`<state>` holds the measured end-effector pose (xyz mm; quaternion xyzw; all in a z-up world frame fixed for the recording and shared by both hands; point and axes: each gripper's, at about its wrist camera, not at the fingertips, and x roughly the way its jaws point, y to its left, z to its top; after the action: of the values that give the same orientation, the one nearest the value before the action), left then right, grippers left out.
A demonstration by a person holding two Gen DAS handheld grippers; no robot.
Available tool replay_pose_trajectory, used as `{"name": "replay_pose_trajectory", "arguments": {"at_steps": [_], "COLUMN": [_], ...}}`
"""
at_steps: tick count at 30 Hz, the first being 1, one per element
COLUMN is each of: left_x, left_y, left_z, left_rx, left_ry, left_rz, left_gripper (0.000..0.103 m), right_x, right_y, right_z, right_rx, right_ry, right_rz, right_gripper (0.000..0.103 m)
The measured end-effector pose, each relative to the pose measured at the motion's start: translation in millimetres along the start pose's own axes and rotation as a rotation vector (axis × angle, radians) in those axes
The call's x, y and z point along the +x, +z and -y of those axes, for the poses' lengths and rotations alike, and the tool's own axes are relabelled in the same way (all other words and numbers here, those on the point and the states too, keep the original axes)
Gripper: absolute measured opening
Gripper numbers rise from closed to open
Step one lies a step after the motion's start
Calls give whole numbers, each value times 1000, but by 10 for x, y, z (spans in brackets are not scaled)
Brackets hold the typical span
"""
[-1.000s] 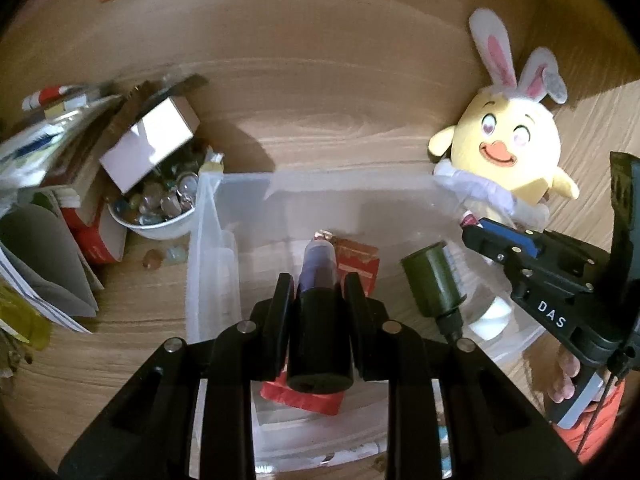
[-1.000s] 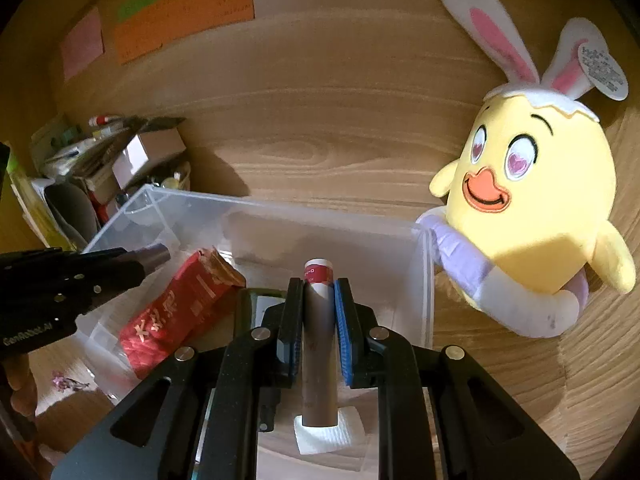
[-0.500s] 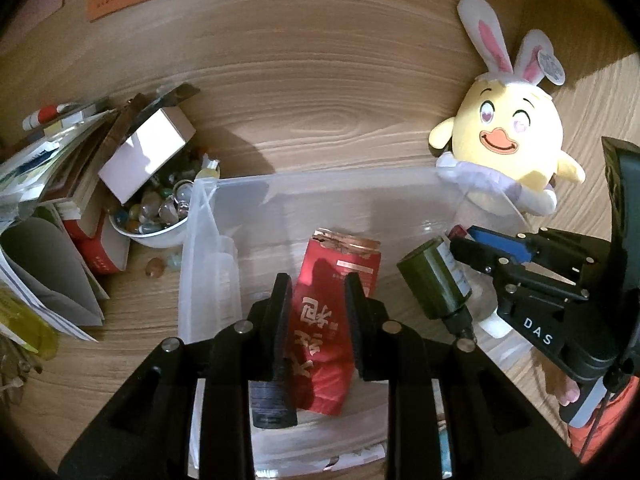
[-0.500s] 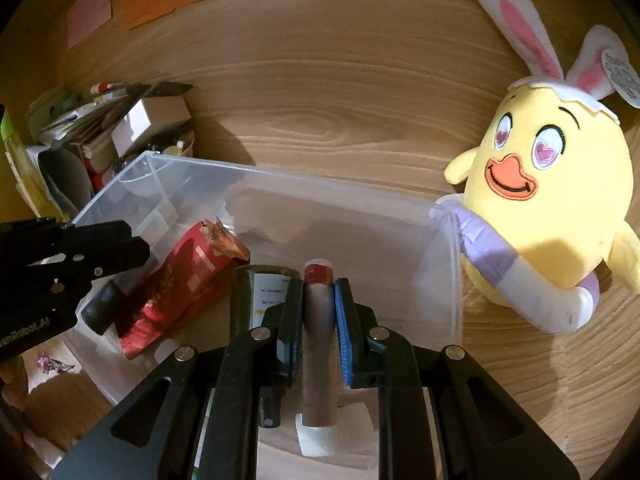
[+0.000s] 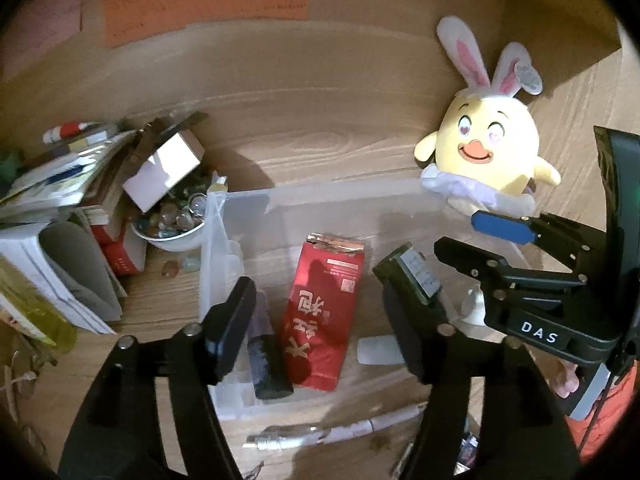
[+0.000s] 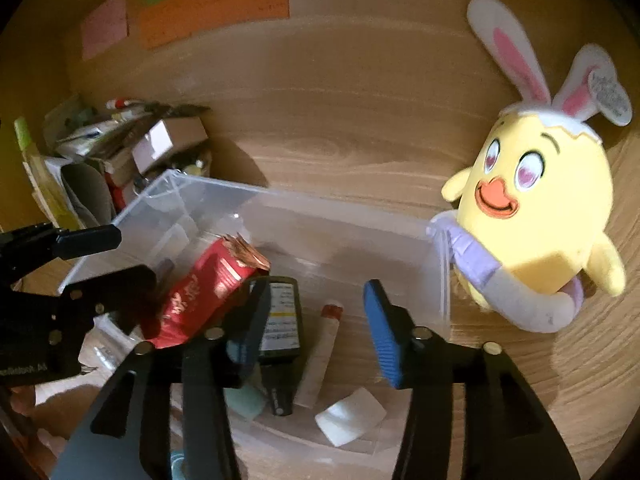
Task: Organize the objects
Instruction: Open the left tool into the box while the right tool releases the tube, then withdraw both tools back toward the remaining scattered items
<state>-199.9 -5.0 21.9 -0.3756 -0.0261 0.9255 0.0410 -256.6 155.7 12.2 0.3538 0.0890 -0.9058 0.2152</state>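
Note:
A clear plastic bin (image 5: pixel 320 196) (image 6: pixel 304 208) stands on the wooden desk. In it lie a red foil packet (image 5: pixel 324 312) (image 6: pixel 200 292), a dark purple bottle (image 5: pixel 266 360), a dark green bottle (image 5: pixel 412 276) (image 6: pixel 282 320) and a slim tan tube with a red cap (image 6: pixel 324 348). My left gripper (image 5: pixel 320 320) is open and empty above the bin's near side. My right gripper (image 6: pixel 316 320) is open and empty above the tube and the green bottle; it also shows in the left wrist view (image 5: pixel 480 240).
A yellow chick plush with bunny ears (image 5: pixel 484 160) (image 6: pixel 536 216) leans by the bin's right corner. A bowl of small stones (image 5: pixel 172 224), a box and stacked books (image 5: pixel 60 216) crowd the left. A white pen (image 5: pixel 332 432) lies in front of the bin. Sticky notes (image 6: pixel 212 4) hang on the wall.
My left gripper let go of the dark purple bottle, which now lies in the bin. My right gripper opened and released the tan tube into the bin. Both grippers pulled back.

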Motion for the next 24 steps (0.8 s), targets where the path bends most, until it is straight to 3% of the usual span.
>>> {"name": "replay_pose_trajectory", "arguments": {"at_steps": [4, 7, 10, 13, 24], "left_x": [-170, -317, -426, -544, -807], "left_y": [-43, -98, -155, -249, -736], "left_z": [8, 5, 18, 6, -44], "left_rx": [-2, -2, 0, 5, 36], "left_ry": [3, 4, 6, 13, 18], "left_rz": [25, 41, 53, 59, 28], "left_gripper": [83, 89, 94, 95, 95], "right_x": [-182, -333, -494, -629, -899], "right_y": [-17, -51, -95, -152, -583], "right_z": [-62, -106, -144, -181, -297], "right_rx": [-15, -21, -22, -18, 1], "right_ry": [-1, -6, 2, 10, 22], "right_rz": [32, 57, 80, 100, 92], "right_gripper": [59, 71, 76, 80, 81]}}
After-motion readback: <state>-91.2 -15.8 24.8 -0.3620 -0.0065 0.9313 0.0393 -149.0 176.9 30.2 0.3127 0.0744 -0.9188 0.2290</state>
